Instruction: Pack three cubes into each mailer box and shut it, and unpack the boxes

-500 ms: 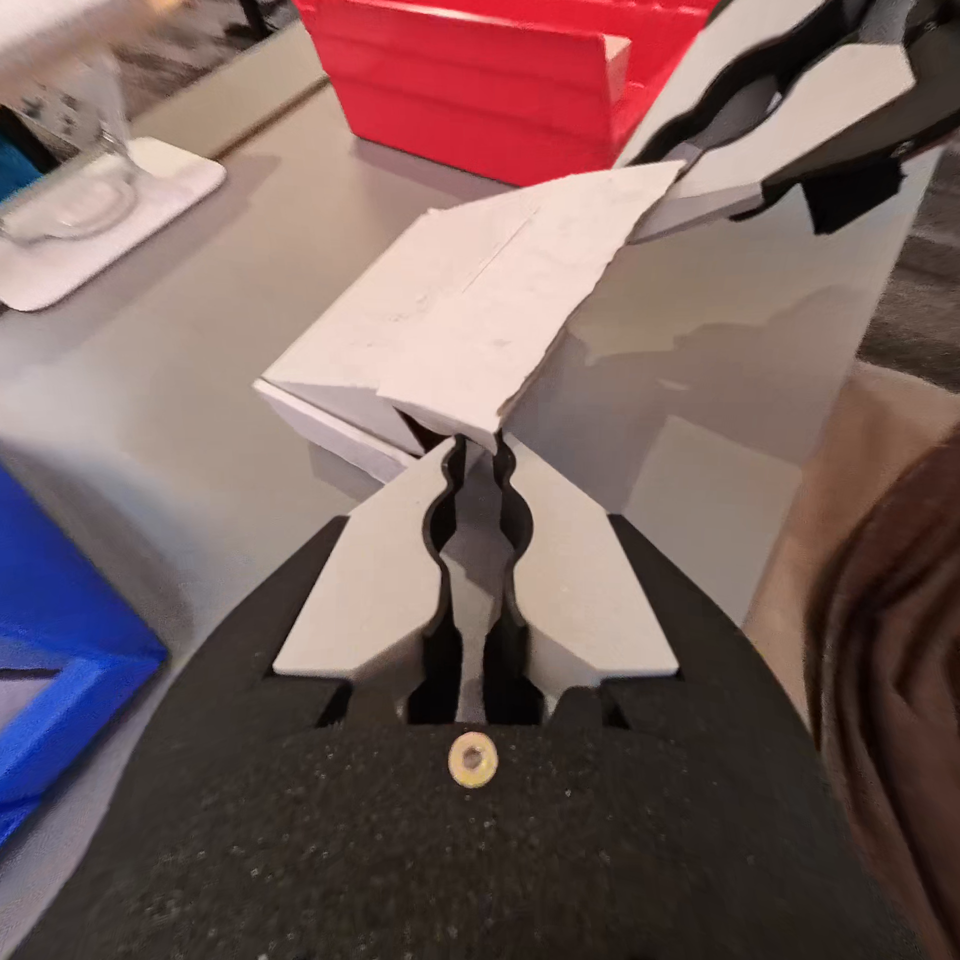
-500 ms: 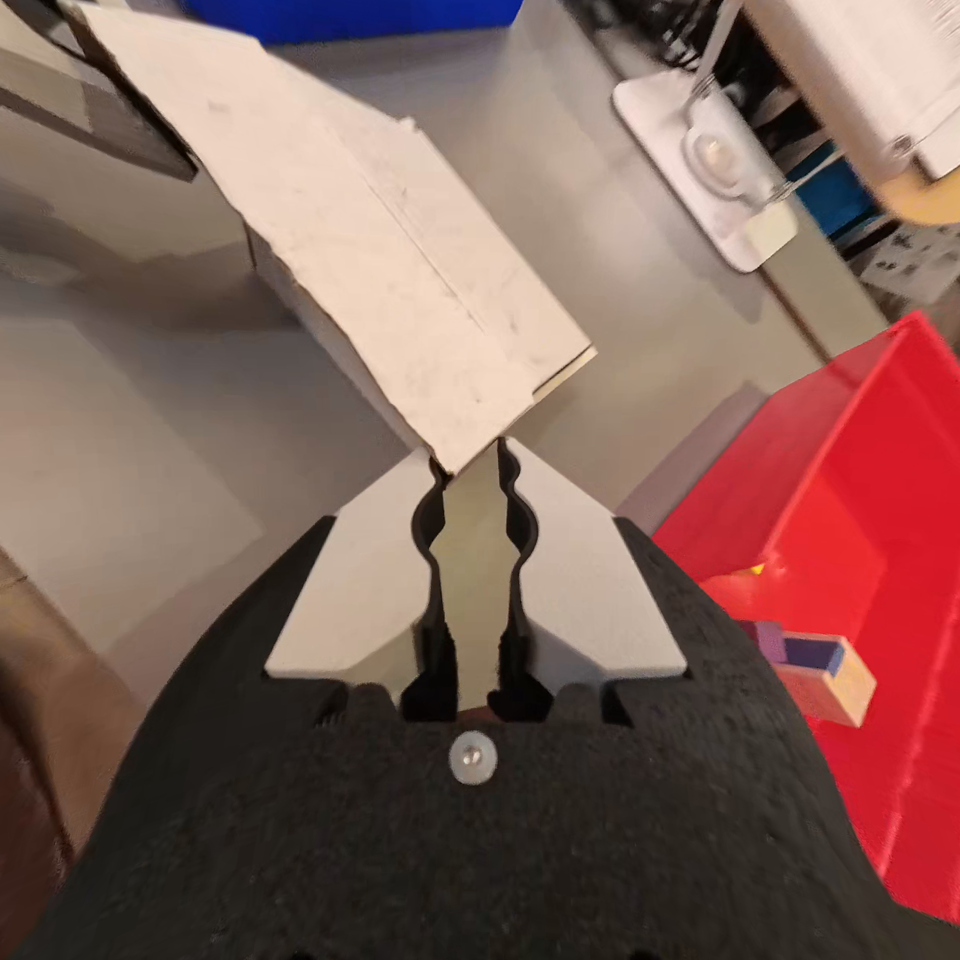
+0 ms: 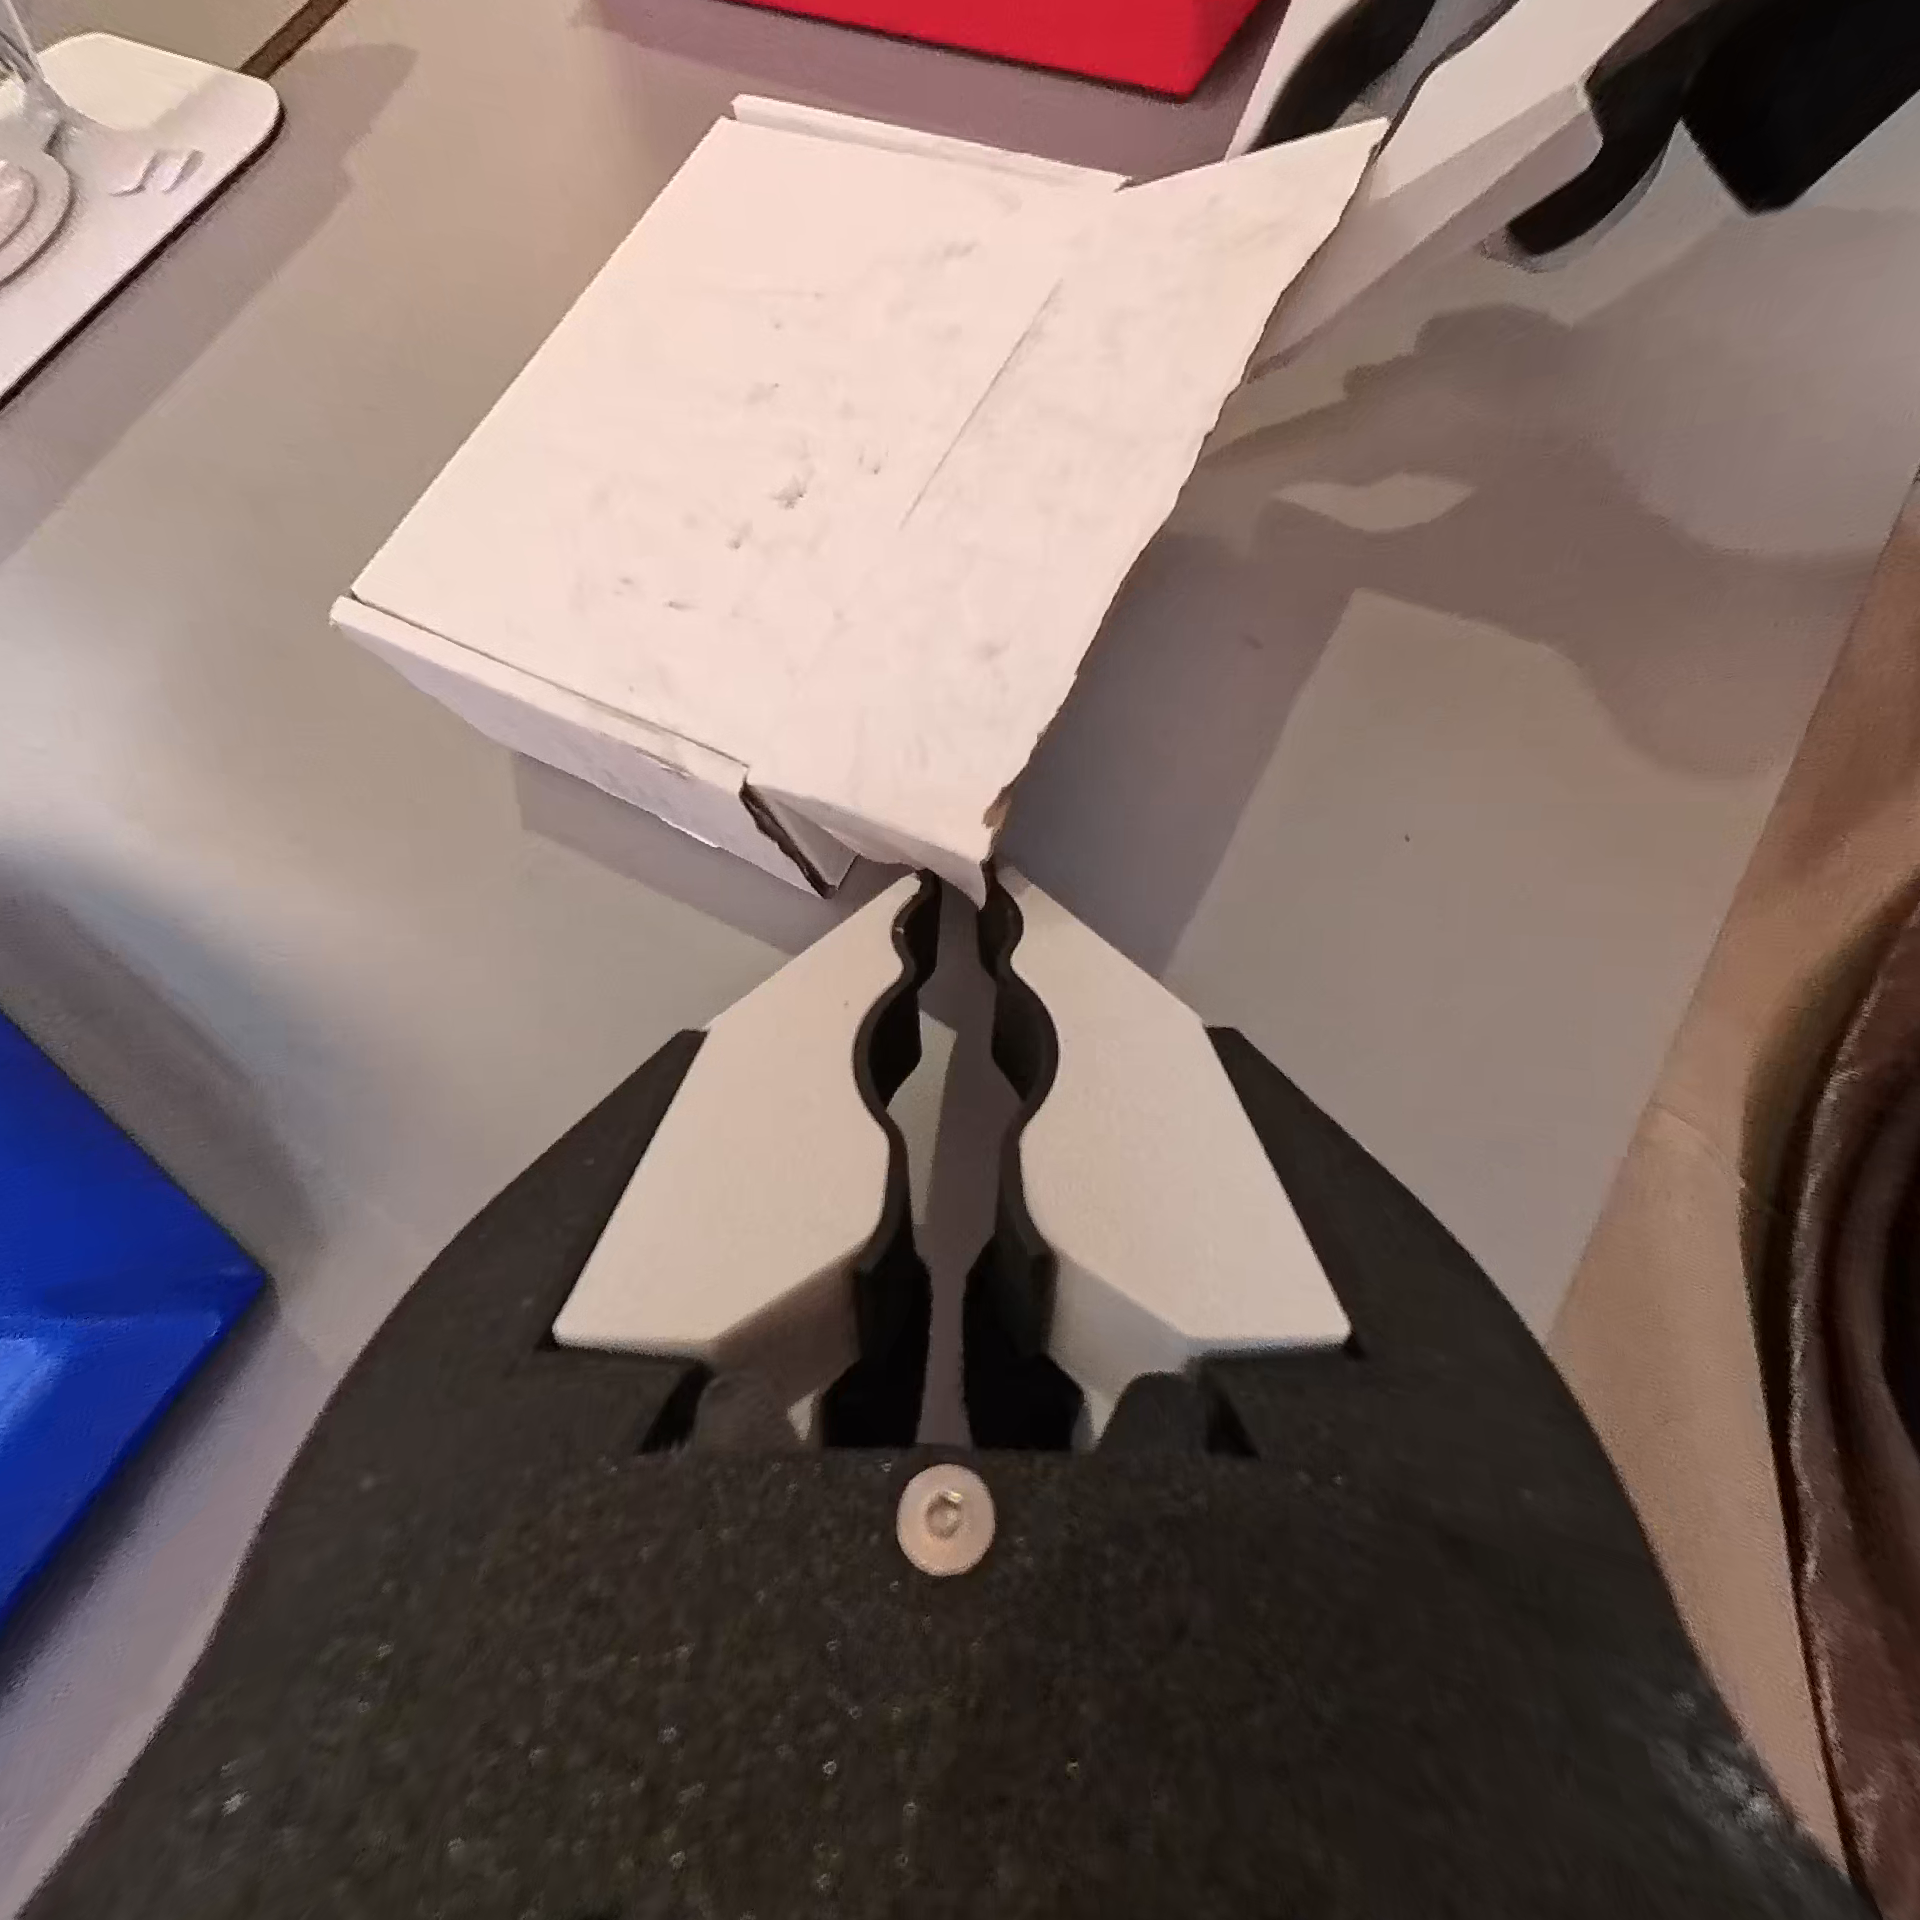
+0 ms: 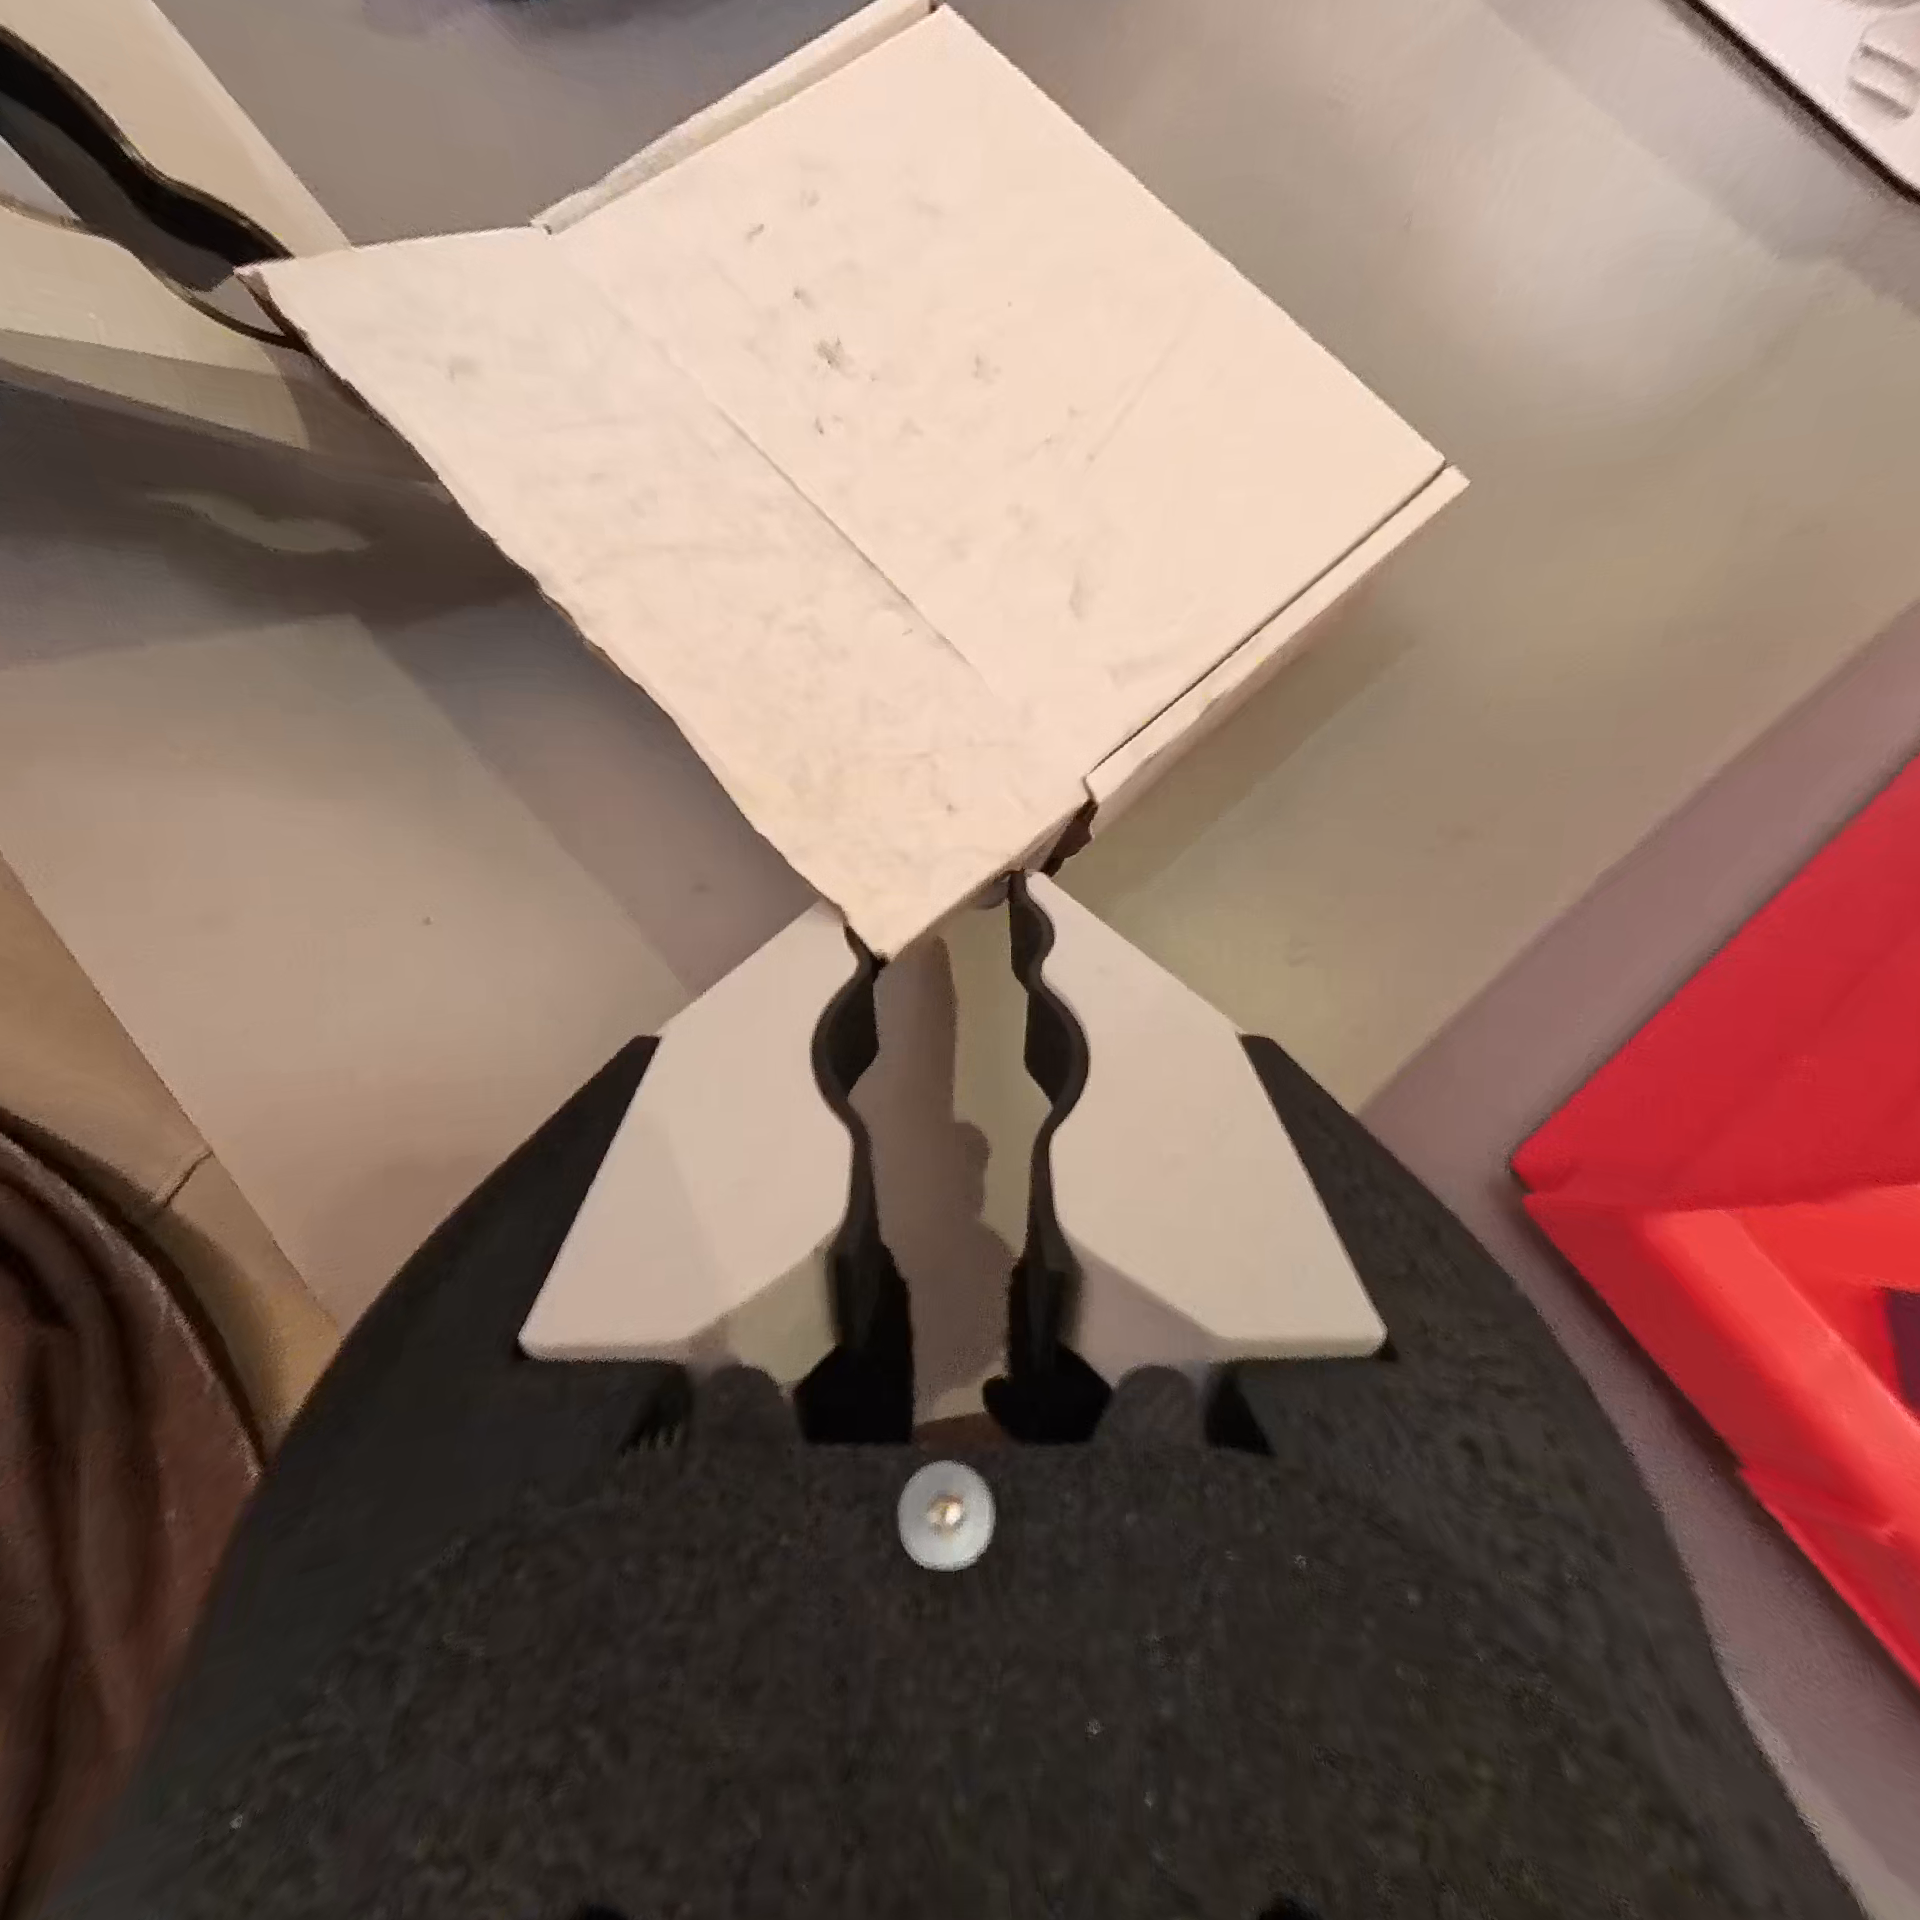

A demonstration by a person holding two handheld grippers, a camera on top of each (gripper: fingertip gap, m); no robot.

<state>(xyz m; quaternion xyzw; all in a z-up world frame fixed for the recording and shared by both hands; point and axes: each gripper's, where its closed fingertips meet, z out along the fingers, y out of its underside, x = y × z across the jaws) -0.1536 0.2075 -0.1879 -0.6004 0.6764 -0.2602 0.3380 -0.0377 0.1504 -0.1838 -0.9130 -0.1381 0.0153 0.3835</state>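
Observation:
A white mailer box (image 3: pixel 748 416) sits on the grey table (image 3: pixel 312 935). Its lid lies down over it, and the front flap (image 3: pixel 1039 520) sticks out toward me. My left gripper (image 3: pixel 961 894) is shut on the flap's near corner. My right gripper (image 4: pixel 940 914) has its jaws a little apart at the flap's other corner (image 4: pixel 883 935), which lies over its left fingertip. It also shows in the left wrist view (image 3: pixel 1382 104). The left gripper also shows in the right wrist view (image 4: pixel 275 281). The box (image 4: pixel 987 364) hides its contents. I see no cubes.
A red bin (image 4: pixel 1714 1195) stands to the right of the box, also seen at the far edge (image 3: pixel 987 31). A blue bin (image 3: pixel 94 1299) is at the left. A white base plate (image 3: pixel 135 156) lies far left. A person's brown clothing (image 3: pixel 1849 1143) is past the table edge. The tips of one gripper are about 15 cm away from the tips of the other.
The lid has come down from a raised tilt to lie flat on the box. Both grippers moved down with the flap. The right jaws look slightly wider apart.

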